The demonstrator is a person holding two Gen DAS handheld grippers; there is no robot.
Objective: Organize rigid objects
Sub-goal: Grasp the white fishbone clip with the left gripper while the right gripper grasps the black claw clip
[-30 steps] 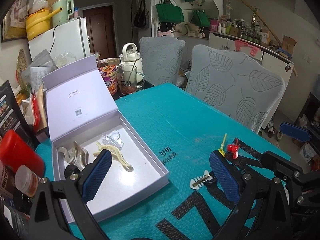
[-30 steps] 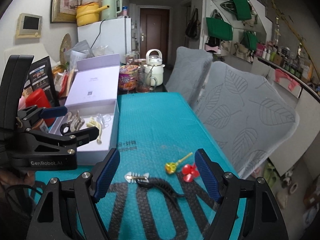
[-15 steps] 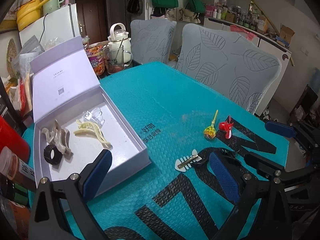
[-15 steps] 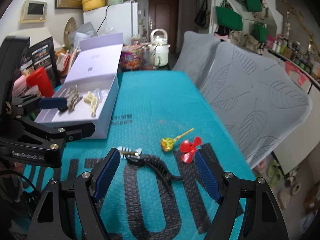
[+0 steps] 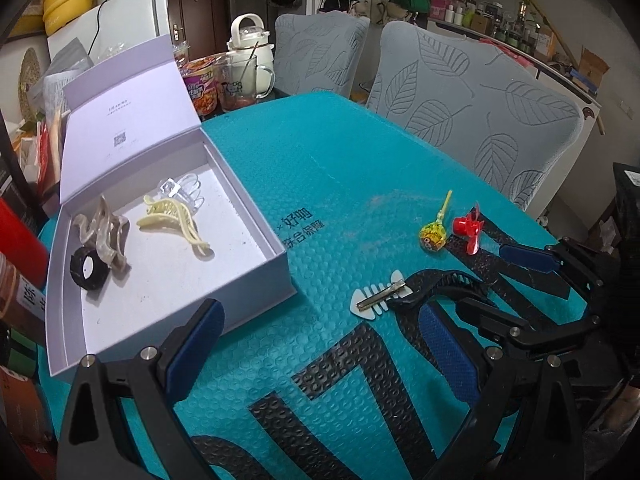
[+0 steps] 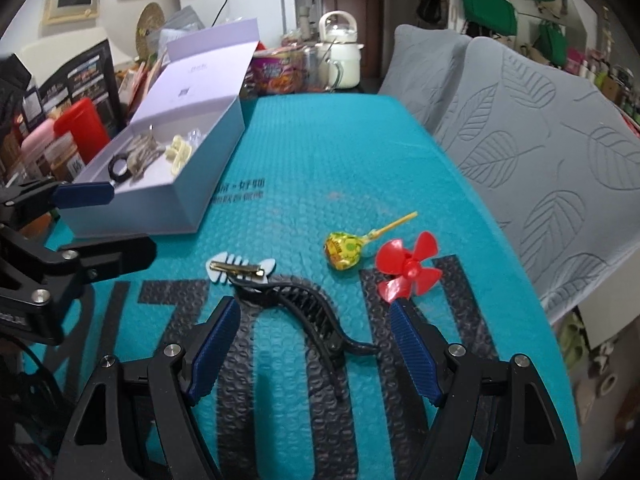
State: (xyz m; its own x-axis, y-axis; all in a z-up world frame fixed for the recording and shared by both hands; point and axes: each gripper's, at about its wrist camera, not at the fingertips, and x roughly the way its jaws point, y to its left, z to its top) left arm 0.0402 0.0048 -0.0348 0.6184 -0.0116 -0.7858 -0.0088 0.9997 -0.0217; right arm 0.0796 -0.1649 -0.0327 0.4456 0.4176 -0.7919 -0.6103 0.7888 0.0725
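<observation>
The table cover (image 6: 320, 160) was teal with a bubbled texture and large black lettering. The open box (image 5: 132, 148) was pale lavender outside and white inside. In it lay a clear claw clip (image 5: 180, 190), a pale yellow claw clip (image 5: 176, 220), a beige marbled claw clip (image 5: 104, 232) and a black ring (image 5: 89, 269). On the cover lay a black hair clip (image 6: 308, 308), a white fishbone clip (image 6: 240, 269) with a gold bar, a yellow-green wrapped lollipop (image 6: 344, 250) on a yellow stick, and a red propeller (image 6: 408, 266). Both grippers had blue pads (image 6: 214, 344) on black frames. The chairs (image 6: 560, 152) were grey with a leaf pattern.
</observation>
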